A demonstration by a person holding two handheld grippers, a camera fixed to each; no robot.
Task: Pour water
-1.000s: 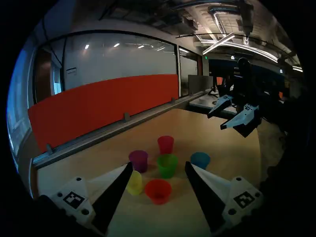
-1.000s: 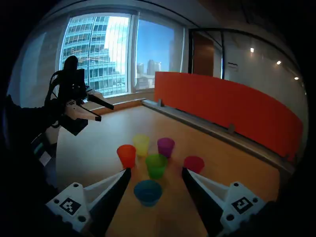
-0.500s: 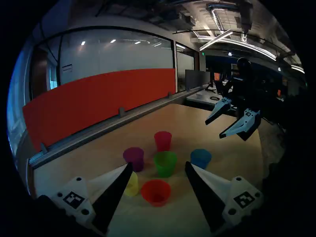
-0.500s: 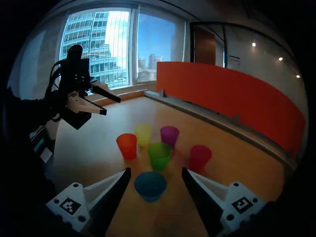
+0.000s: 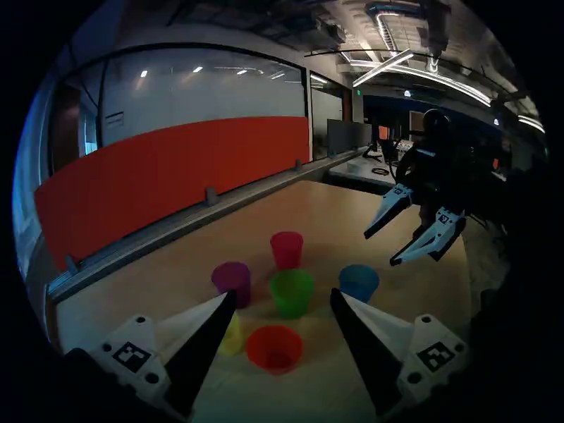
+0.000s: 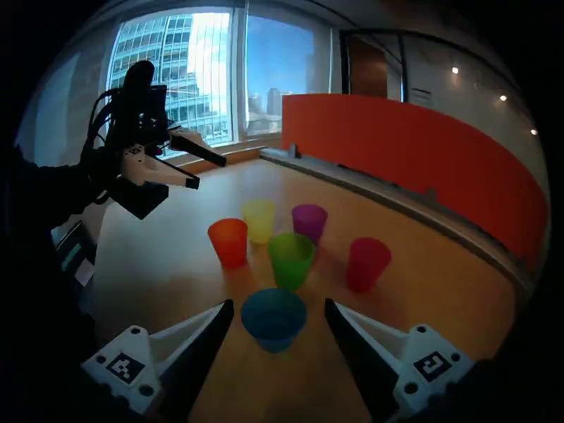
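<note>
Six cups (image 6: 290, 259) upright on the wooden surface (image 6: 162, 261), mouths up, left gripper (image 5: 282, 292) fingers spread apart, empty, right gripper (image 6: 278, 302) fingers likewise

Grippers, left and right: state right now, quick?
Left gripper: open, holding nothing.
Right gripper: open, holding nothing; blue cup just ahead, untouched.

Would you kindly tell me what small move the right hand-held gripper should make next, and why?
Probably ease the right hand-held gripper forward around the blue cup: its fingers are open and empty, and the cup stands upright, centred just ahead of them.
</note>
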